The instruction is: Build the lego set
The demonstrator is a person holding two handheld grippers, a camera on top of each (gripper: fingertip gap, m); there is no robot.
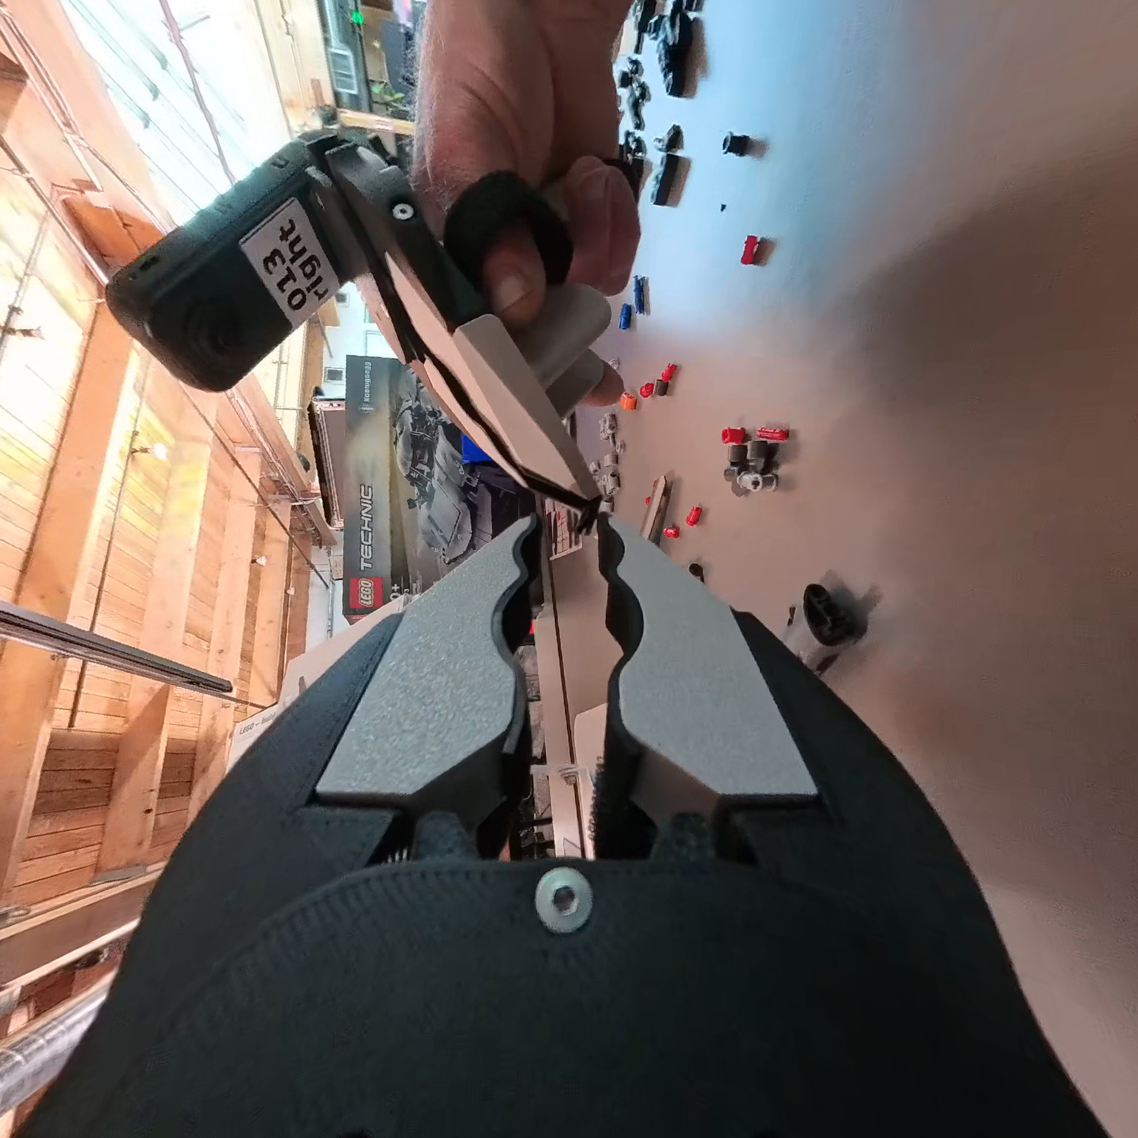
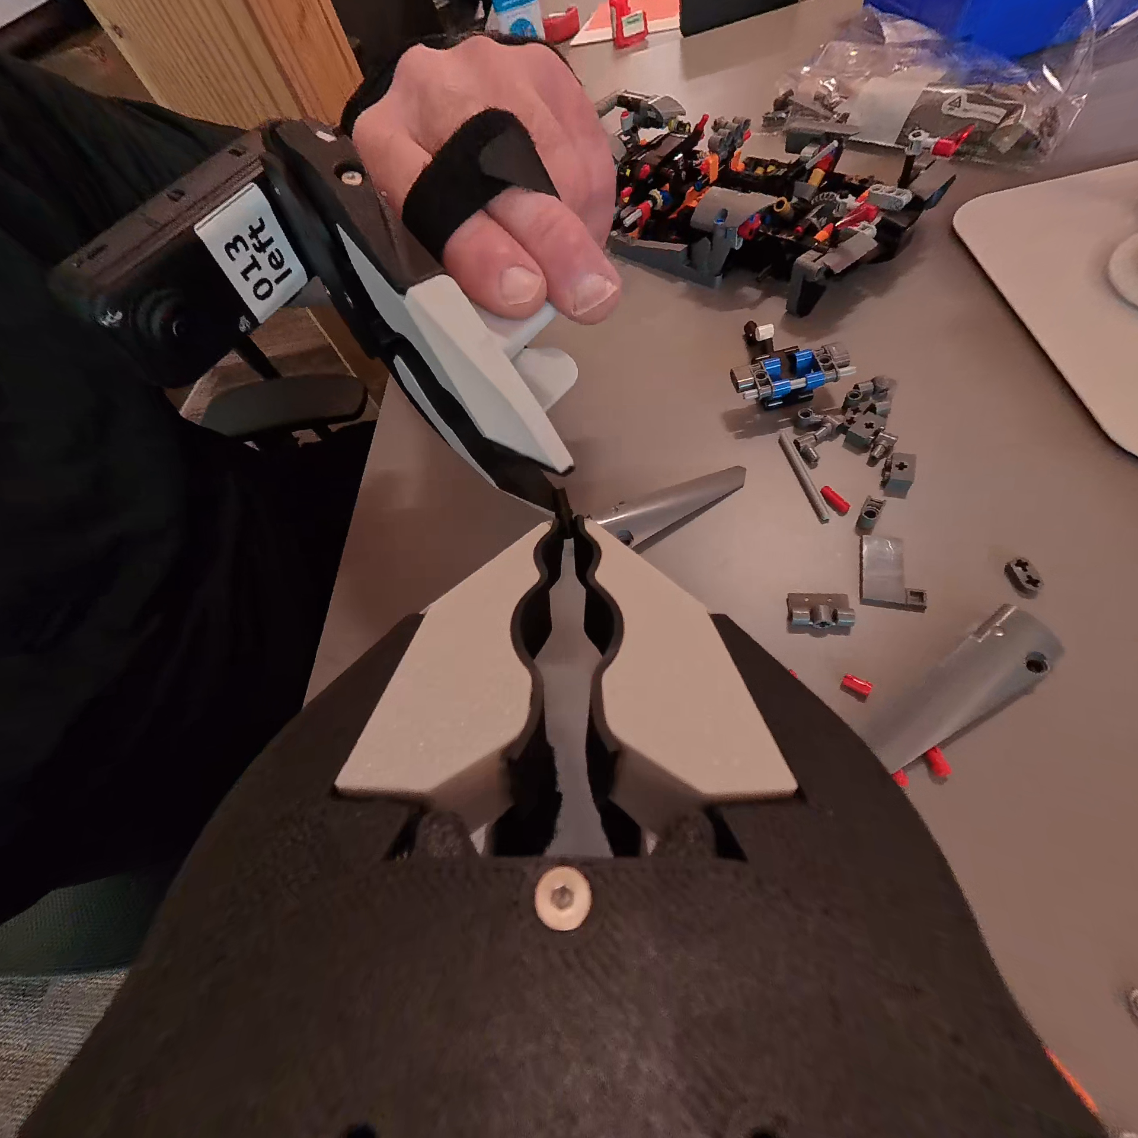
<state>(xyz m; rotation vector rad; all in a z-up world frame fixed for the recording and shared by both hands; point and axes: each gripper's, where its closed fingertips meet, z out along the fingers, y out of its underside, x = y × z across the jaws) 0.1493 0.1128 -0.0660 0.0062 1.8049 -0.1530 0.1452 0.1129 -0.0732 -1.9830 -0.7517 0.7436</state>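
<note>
**Grey bench (image 2: 1016, 862), two grippers tip to tip over one small black piece (image 2: 561, 502)**

Right hand-held gripper (image 2: 566, 526): jaws drawn almost together, pinching the small black piece at the very tips. Left hand-held gripper (image 1: 569, 528): jaws partly apart, with a gap wider than the piece. Piece right at the tip of one finger; contact there impossible to judge. Both tools angled toward each other, tips nearly meeting above the near edge of the bench. Each gripped by a hand with a black strap over one finger: left hand (image 2: 492, 154), right hand (image 1: 523, 123).

Just beyond the right hand-held gripper's tips, flat on the bench: grey pointed panel (image 2: 671, 499). Ahead and to the right of those tips: thin grey axle (image 2: 803, 474), cluster of loose grey connectors (image 2: 868, 425), blue-and-grey subassembly (image 2: 788, 375). Level with the fingers, off to the right: grey curved panel (image 2: 967, 677), with red pins (image 2: 856, 685) near it. Far ahead, well apart from the tips: part-built model (image 2: 770, 197), dark frame studded with red, orange and blue bits. Behind that, clear plastic bag of parts (image 2: 924, 104).

From the left wrist view, camera rolled on its side: set box (image 1: 394, 486) standing beyond the left hand-held gripper's tips, wood-planked wall (image 1: 123, 492) farther back.
</note>
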